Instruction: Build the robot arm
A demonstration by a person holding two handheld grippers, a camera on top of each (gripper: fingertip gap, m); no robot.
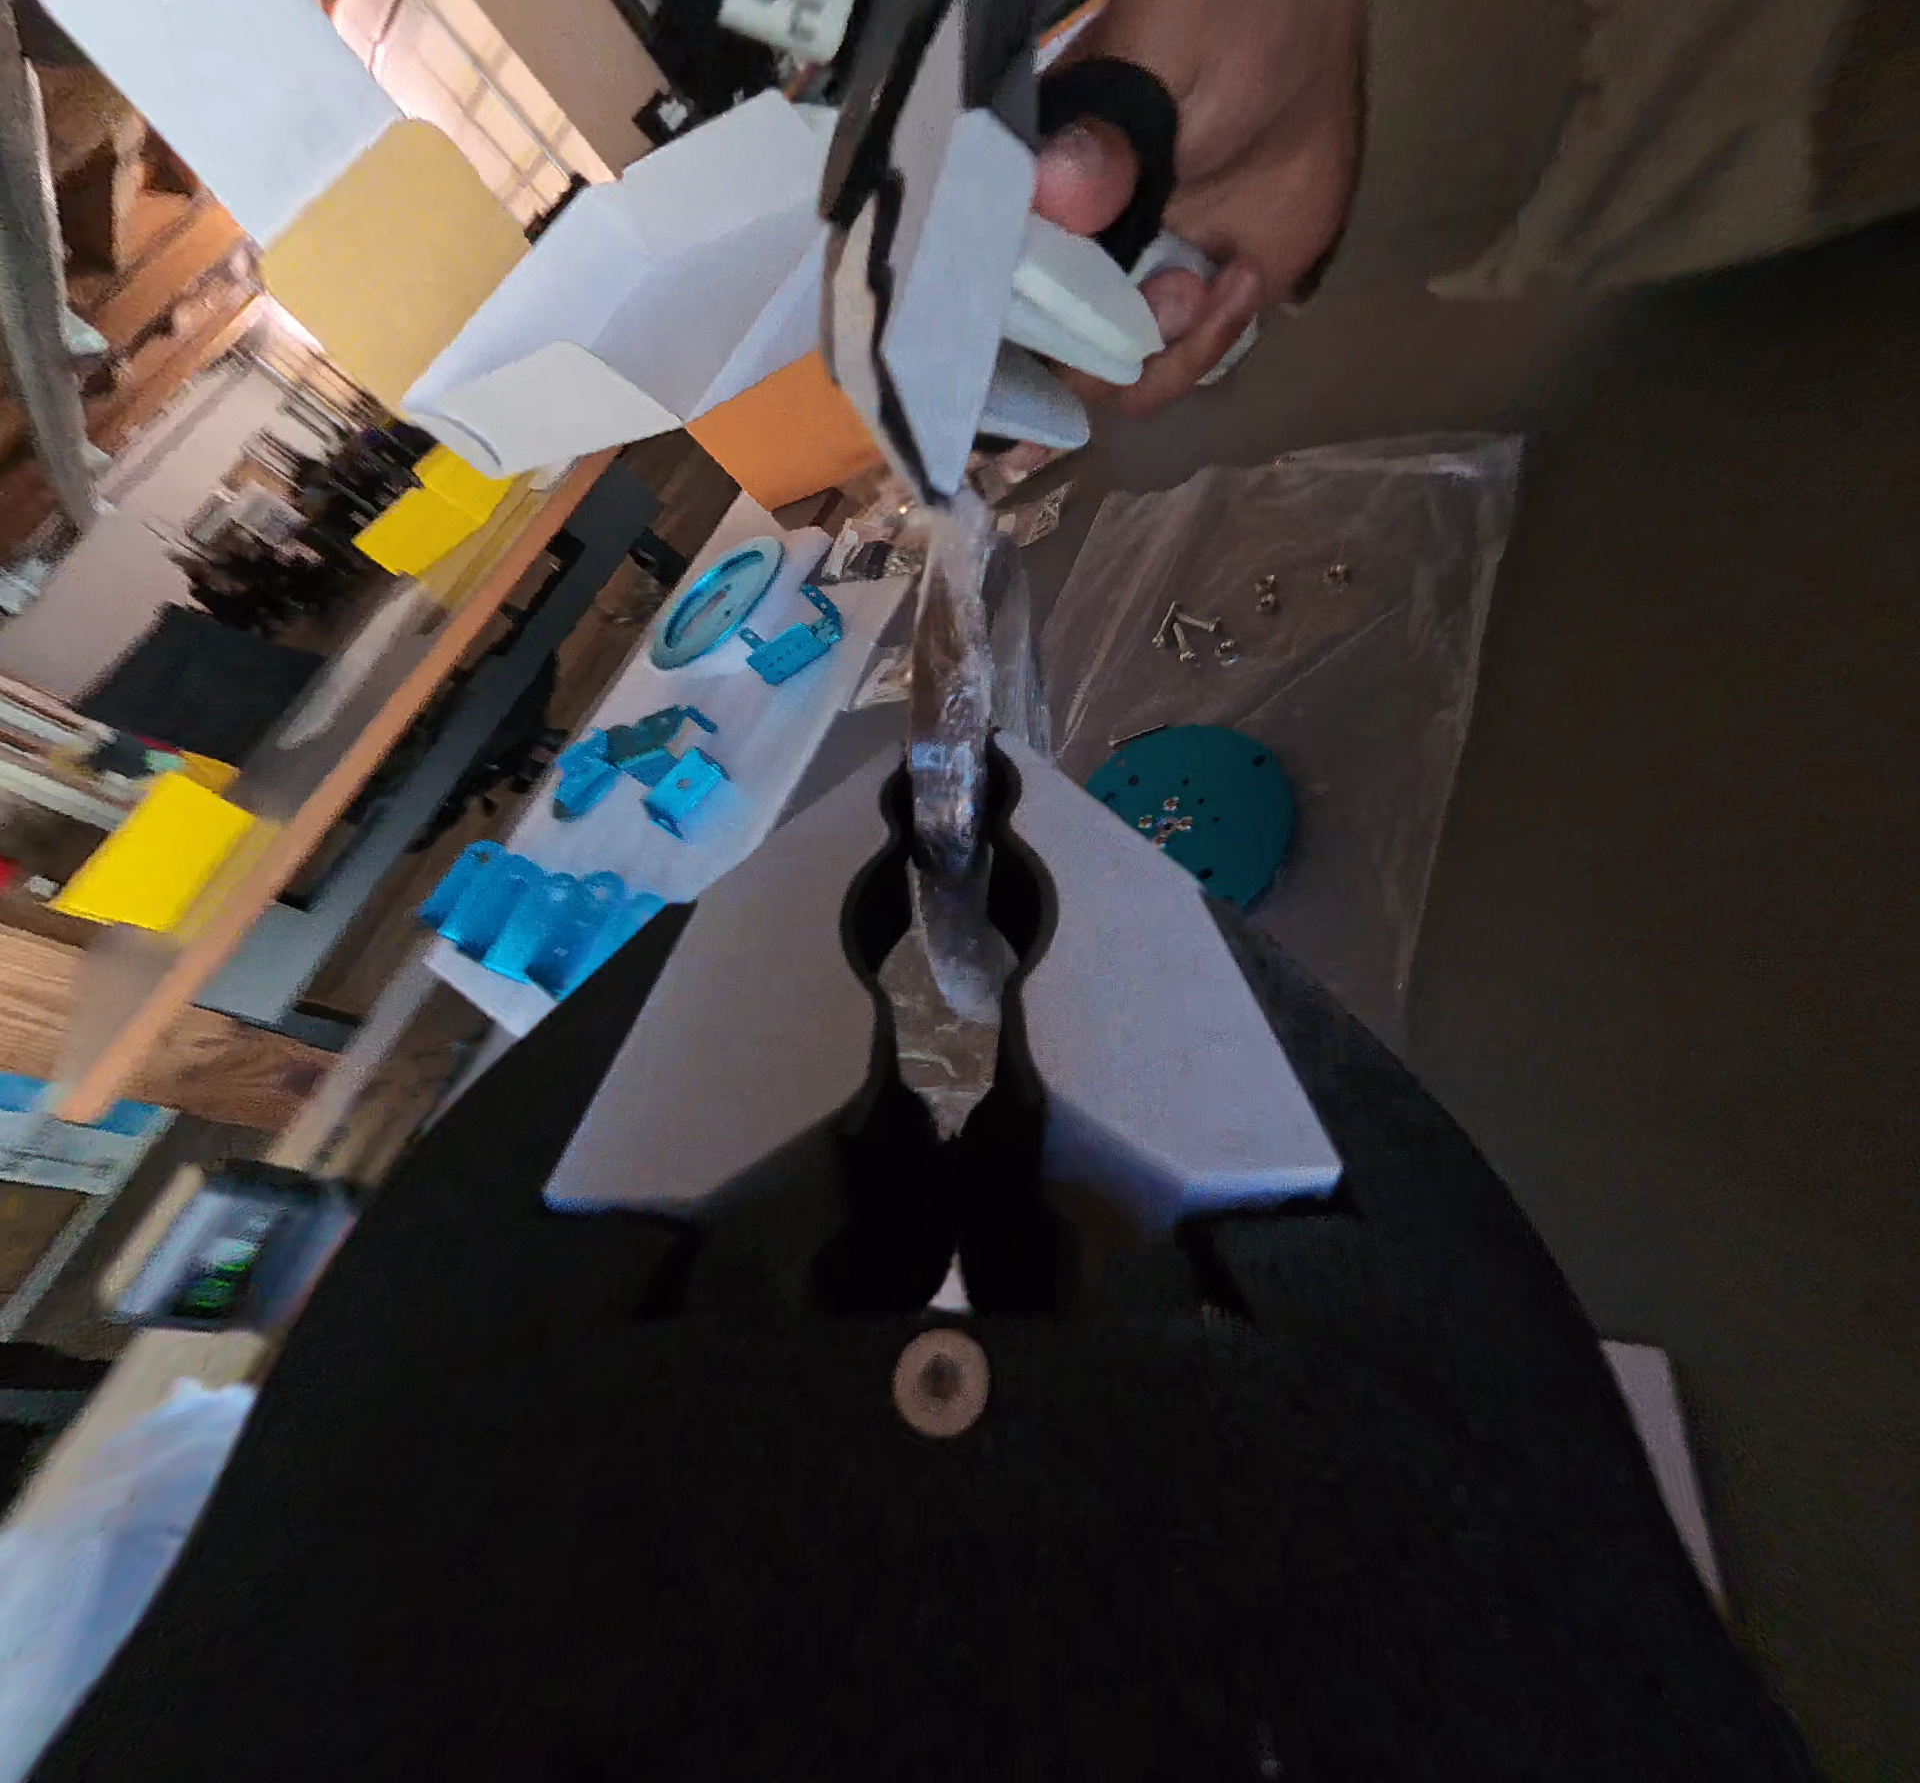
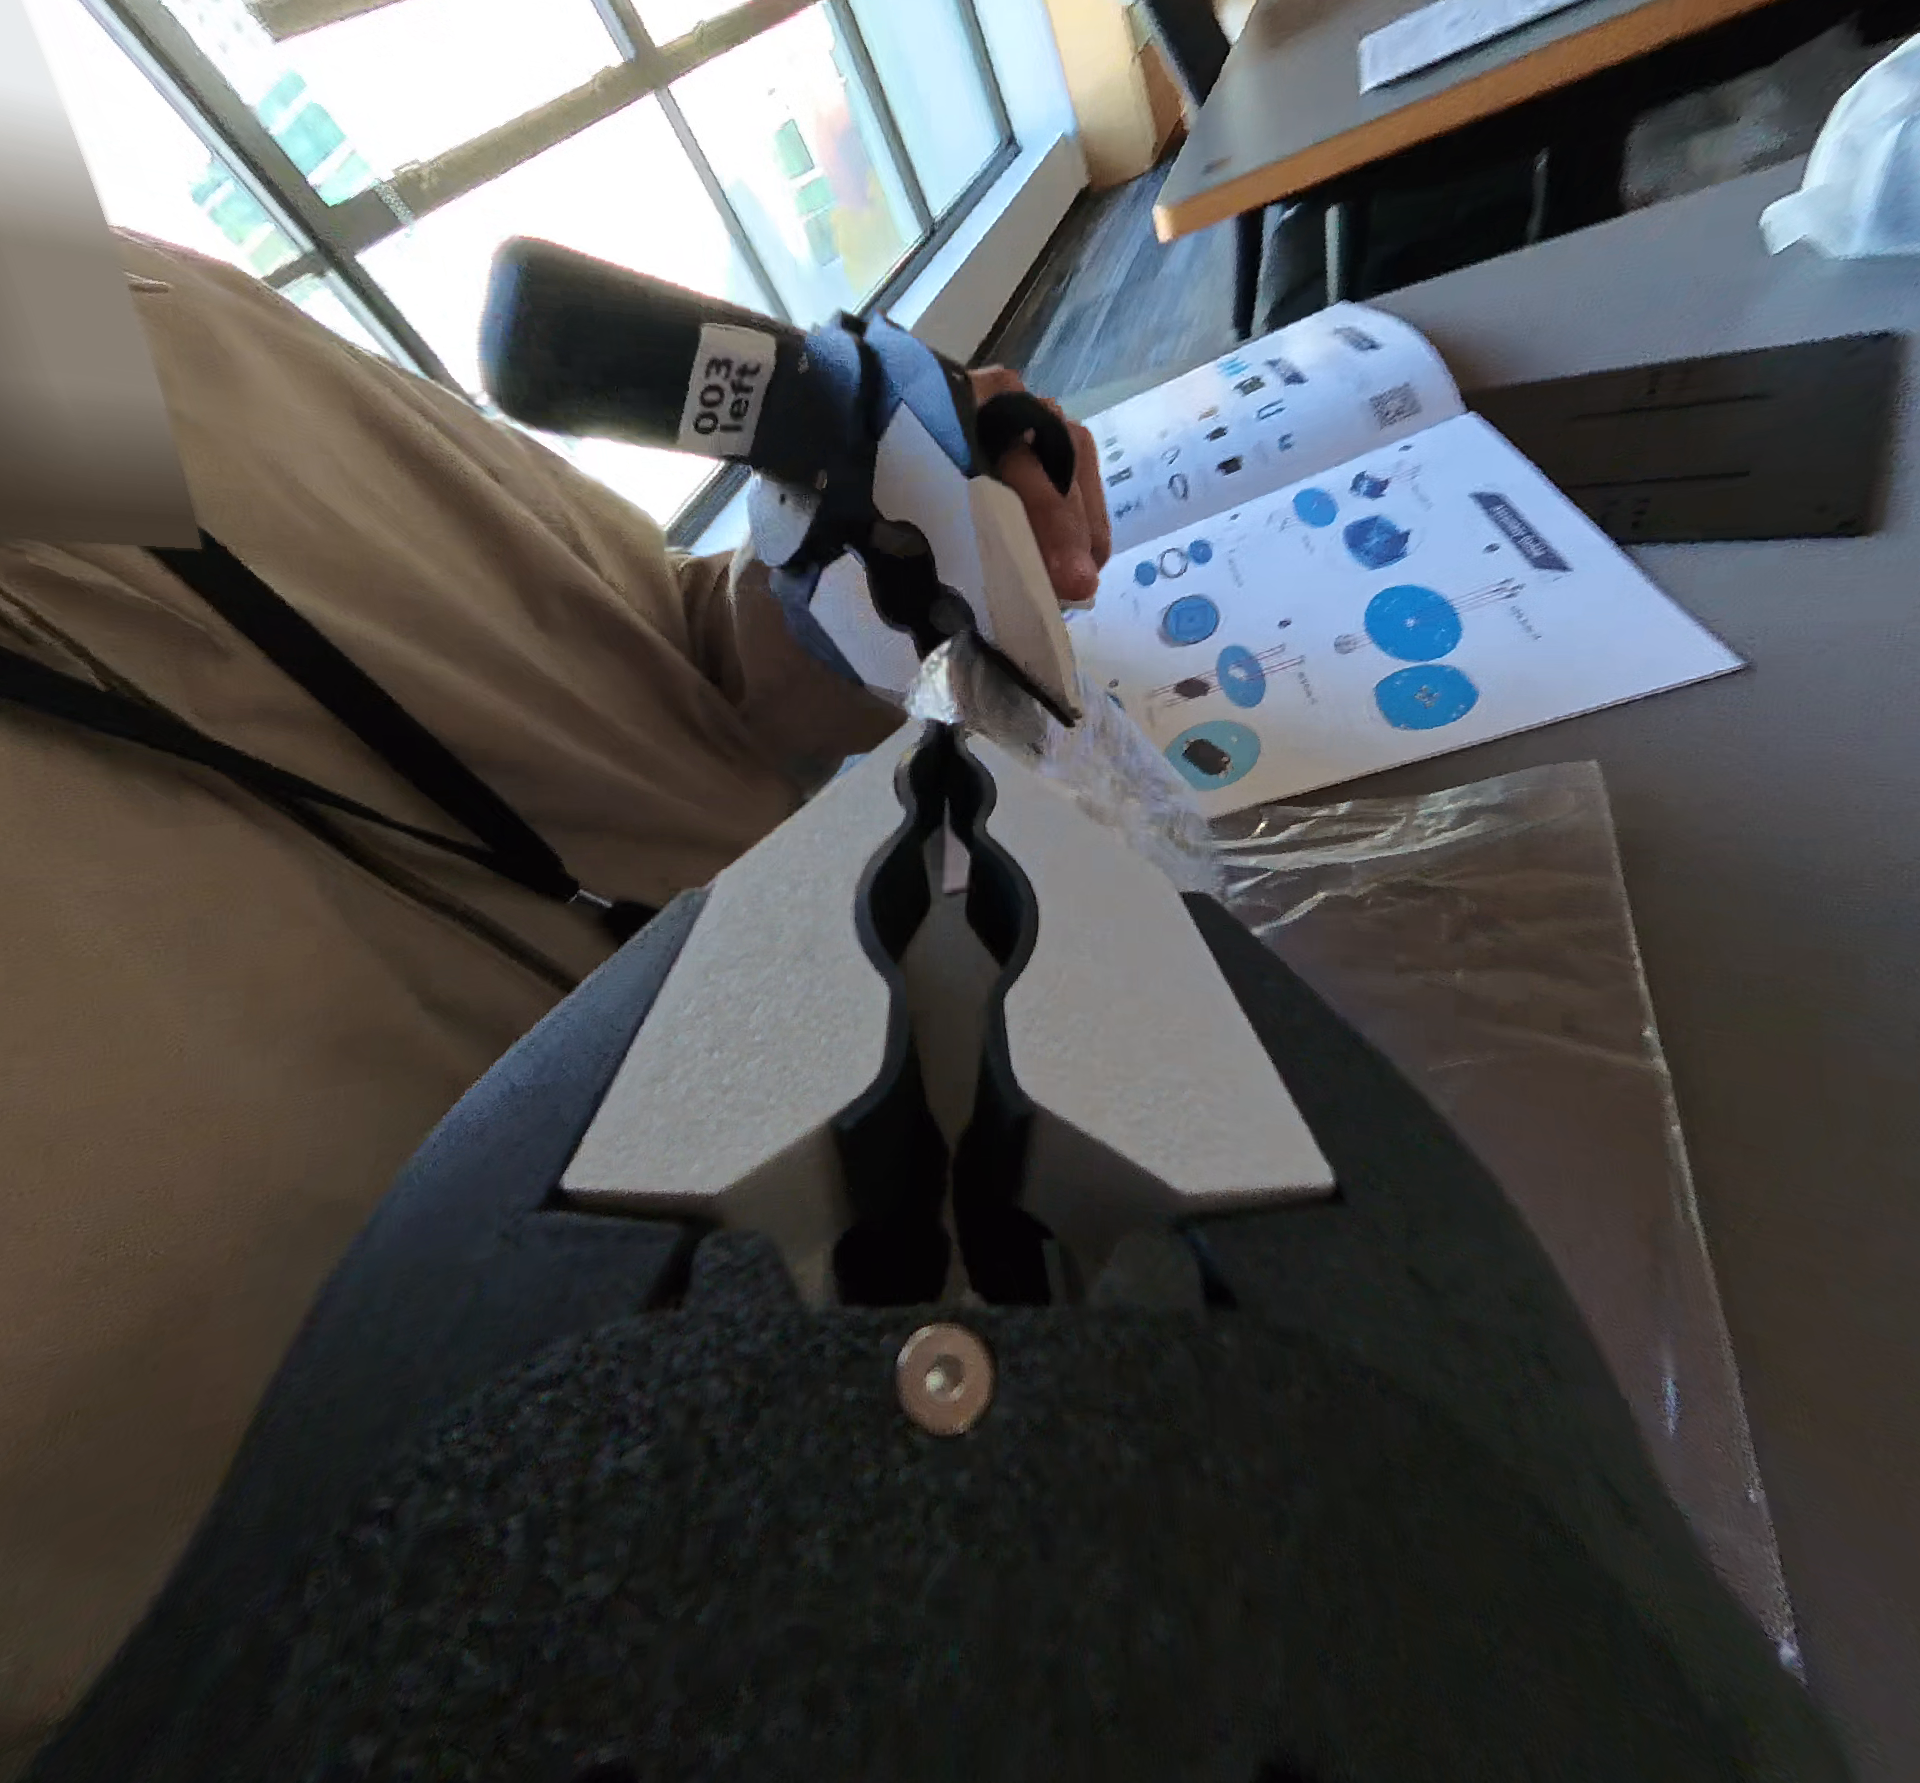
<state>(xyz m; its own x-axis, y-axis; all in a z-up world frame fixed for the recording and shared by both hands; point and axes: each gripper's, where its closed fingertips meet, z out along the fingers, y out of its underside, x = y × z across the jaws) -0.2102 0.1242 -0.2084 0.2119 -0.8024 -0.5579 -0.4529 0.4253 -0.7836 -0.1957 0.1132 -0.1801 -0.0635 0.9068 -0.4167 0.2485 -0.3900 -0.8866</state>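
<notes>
My left gripper (image 1: pixel 951 762) is shut on a small clear plastic bag (image 1: pixel 948 694), twisted into a narrow strip with something dark inside. The bag runs through its jaws and on past the fingertips. My right gripper (image 2: pixel 940 734) is shut, and a shiny corner of the bag (image 2: pixel 932 686) sits pinched at its tips. In the left wrist view the right gripper (image 1: pixel 935 495) comes down from above, and the bag narrows to a point at its tips. In the right wrist view the left gripper (image 2: pixel 1065 710) clamps the bag, which trails down to the right (image 2: pixel 1132 788). Both grippers are above the table.
Blue metal brackets (image 1: pixel 644 767), a blue ring (image 1: pixel 717 601) and blue blocks (image 1: pixel 530 912) lie on a white sheet. A teal round plate (image 1: pixel 1195 819) and loose screws (image 1: pixel 1195 637) lie on a clear plastic sheet (image 2: pixel 1455 954). An open booklet (image 2: pixel 1403 590) and a dark box (image 2: pixel 1683 434) lie beyond. The gap from one gripper's tips to the other's is roughly 4 cm.
</notes>
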